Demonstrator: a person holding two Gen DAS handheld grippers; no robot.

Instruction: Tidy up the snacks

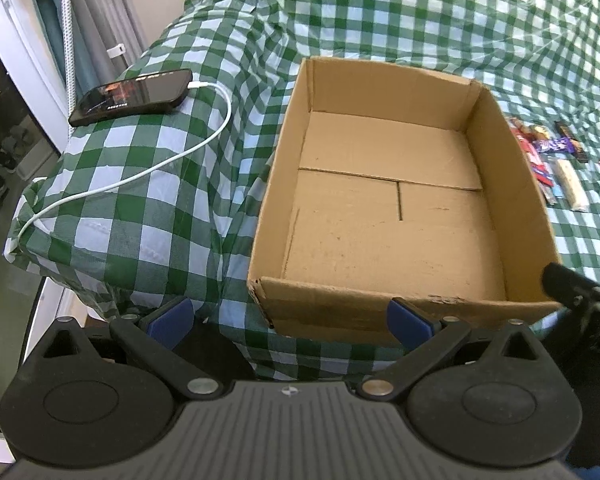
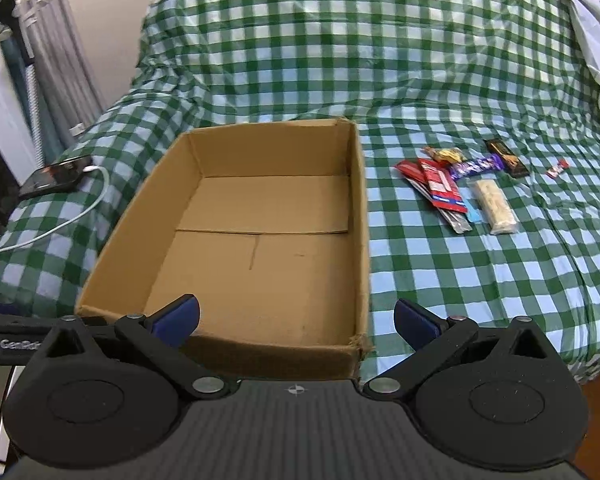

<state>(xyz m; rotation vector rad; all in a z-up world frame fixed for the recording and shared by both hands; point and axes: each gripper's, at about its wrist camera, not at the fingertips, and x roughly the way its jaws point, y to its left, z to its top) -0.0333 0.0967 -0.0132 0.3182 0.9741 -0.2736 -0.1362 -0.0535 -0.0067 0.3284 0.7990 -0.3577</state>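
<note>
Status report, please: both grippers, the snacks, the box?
Both hand-held grippers open, holding nothing. Cardboard box without contents. Snacks beside it on checkered cloth. No obstacle.

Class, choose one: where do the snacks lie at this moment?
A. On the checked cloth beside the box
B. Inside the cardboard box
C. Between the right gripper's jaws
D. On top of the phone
A: the snacks lie in a cluster on the checked cloth to the right of the cardboard box, whose floor is bare.
</note>
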